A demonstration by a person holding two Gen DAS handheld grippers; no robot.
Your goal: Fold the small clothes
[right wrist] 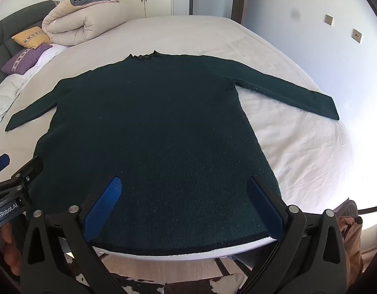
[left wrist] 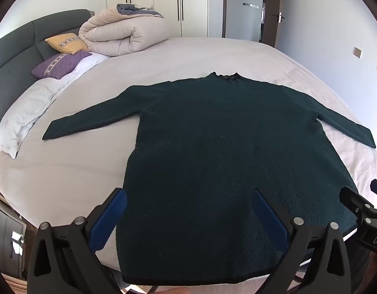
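A dark green long-sleeved sweater (left wrist: 213, 147) lies flat on the white bed (left wrist: 164, 61), collar at the far side, both sleeves spread out, hem at the near bed edge. It also shows in the right wrist view (right wrist: 151, 134). My left gripper (left wrist: 191, 196) is open and empty, hovering over the hem's left part. My right gripper (right wrist: 183, 183) is open and empty, hovering over the hem's right part. Each gripper shows at the edge of the other's view.
A rolled beige duvet (left wrist: 124, 34) and yellow (left wrist: 66, 42) and purple (left wrist: 58, 65) pillows sit at the bed's far left by the dark headboard (left wrist: 17, 44). White pillows (left wrist: 24, 112) lie on the left. Wardrobes and a door stand behind.
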